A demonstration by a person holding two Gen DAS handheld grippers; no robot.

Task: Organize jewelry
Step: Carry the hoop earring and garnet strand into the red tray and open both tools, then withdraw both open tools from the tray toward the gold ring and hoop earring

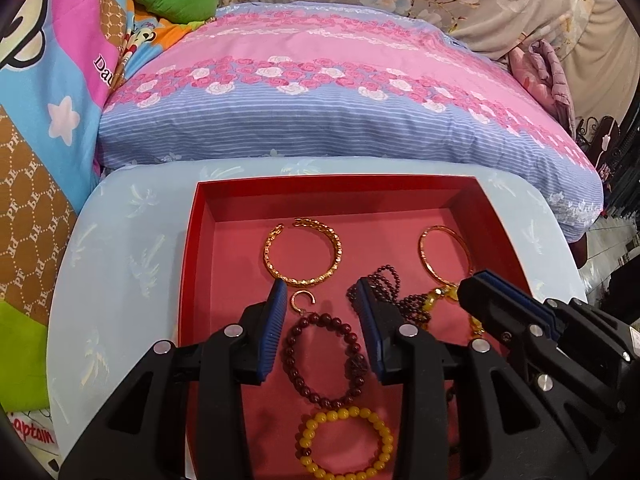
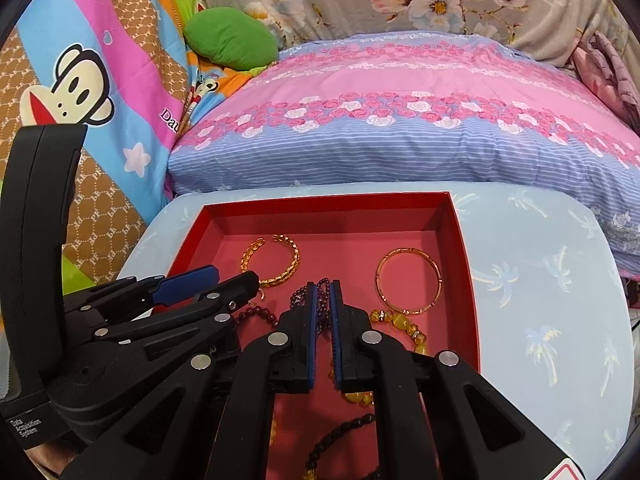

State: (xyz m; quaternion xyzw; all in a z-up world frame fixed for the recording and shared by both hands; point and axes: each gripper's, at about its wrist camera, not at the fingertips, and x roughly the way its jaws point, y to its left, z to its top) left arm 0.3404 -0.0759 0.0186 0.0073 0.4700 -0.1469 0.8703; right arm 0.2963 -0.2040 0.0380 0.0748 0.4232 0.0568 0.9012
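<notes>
A red box (image 1: 192, 248) holds the jewelry. In the left wrist view it has an open gold cuff (image 1: 303, 251), a gold bangle (image 1: 444, 254), a dark red bead bracelet (image 1: 326, 360), a yellow bead bracelet (image 1: 344, 444), a small gold hoop (image 1: 303, 300) and a dark purple bead necklace (image 1: 386, 284). My left gripper (image 1: 322, 300) is open over the red bead bracelet. My right gripper (image 2: 323, 292) is nearly shut on the purple bead necklace (image 2: 300, 294), whose beads show between the pads. An amber bead strand (image 2: 404, 322) lies below the gold bangle (image 2: 408, 282).
The box sits on a light blue table (image 2: 540, 280) with a palm-tree print. A pink and blue floral pillow (image 1: 340, 92) lies behind it. A cartoon-print blanket (image 2: 80, 80) and a green cushion (image 2: 230, 38) are at the left.
</notes>
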